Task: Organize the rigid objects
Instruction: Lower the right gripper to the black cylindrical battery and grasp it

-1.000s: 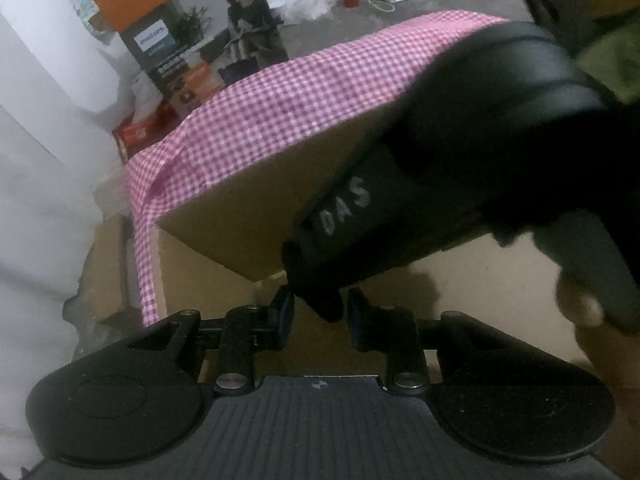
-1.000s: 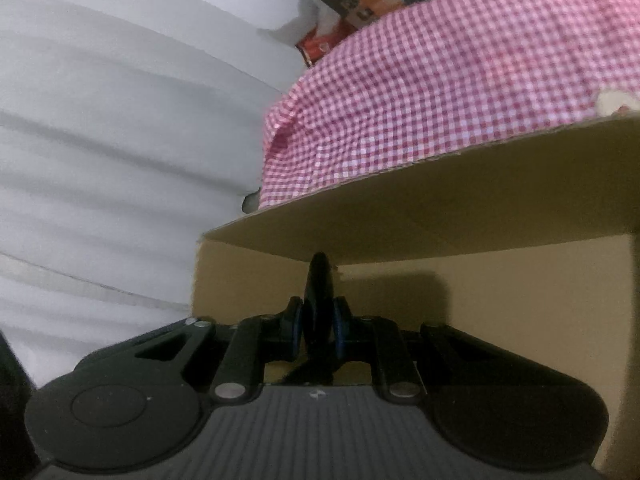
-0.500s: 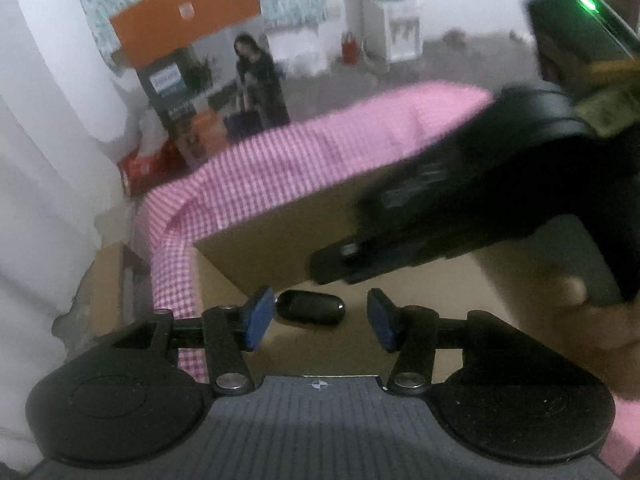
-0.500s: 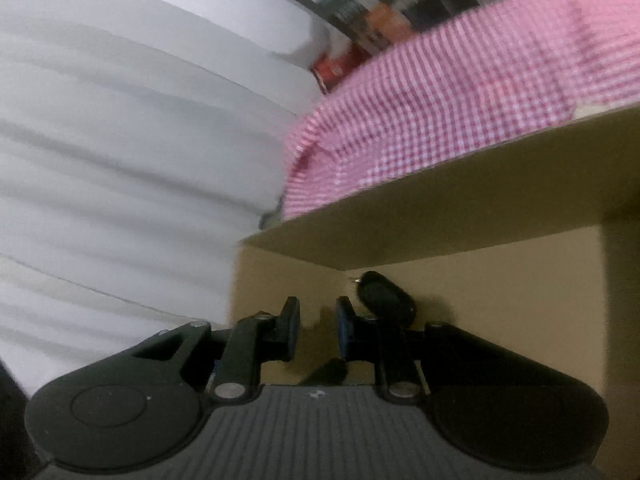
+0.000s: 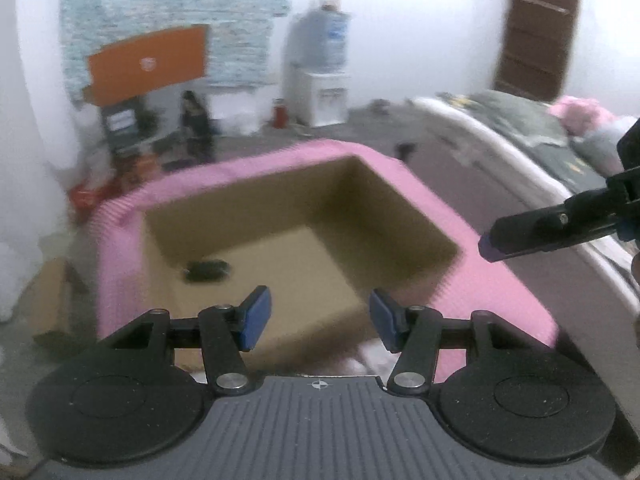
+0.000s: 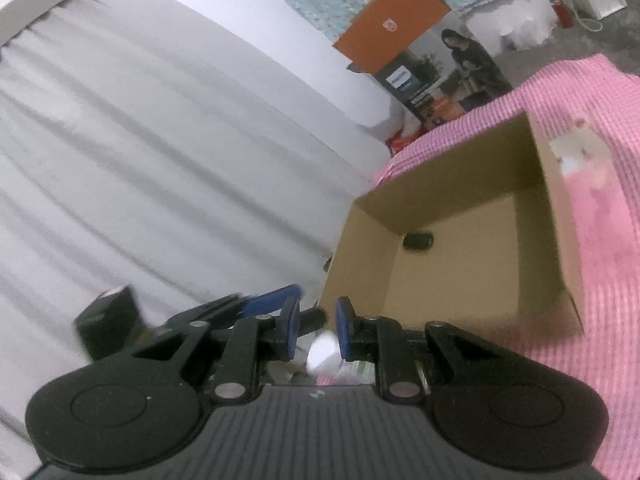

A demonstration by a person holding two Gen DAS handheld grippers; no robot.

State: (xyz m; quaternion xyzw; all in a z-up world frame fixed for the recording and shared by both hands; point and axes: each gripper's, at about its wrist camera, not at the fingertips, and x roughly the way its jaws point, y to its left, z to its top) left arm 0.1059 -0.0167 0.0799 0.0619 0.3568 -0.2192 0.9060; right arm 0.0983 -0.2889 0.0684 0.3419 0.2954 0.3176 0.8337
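An open cardboard box (image 5: pixel 392 216) sits on a pink checked cloth (image 5: pixel 492 296). A small black oblong object (image 5: pixel 206 270) lies on the box floor near a corner; it also shows in the right wrist view (image 6: pixel 418 241). My left gripper (image 5: pixel 316 320) is open and empty above the box's near edge. My right gripper (image 6: pixel 318 330) is open and empty, held back from the box (image 6: pixel 552 216); one of its fingers (image 5: pixel 532 234) shows at the right of the left wrist view.
White curtains (image 6: pixel 140 152) hang to the left. An orange and dark printed carton (image 6: pixel 404 40) and a water dispenser (image 5: pixel 320 76) stand beyond the table. A bed (image 5: pixel 532 144) lies to the right. White bits (image 6: pixel 324 354) lie on the cloth under my right gripper.
Both grippers let go of the black object, which now lies in the box. Both opened, pulled up and back out of the box.
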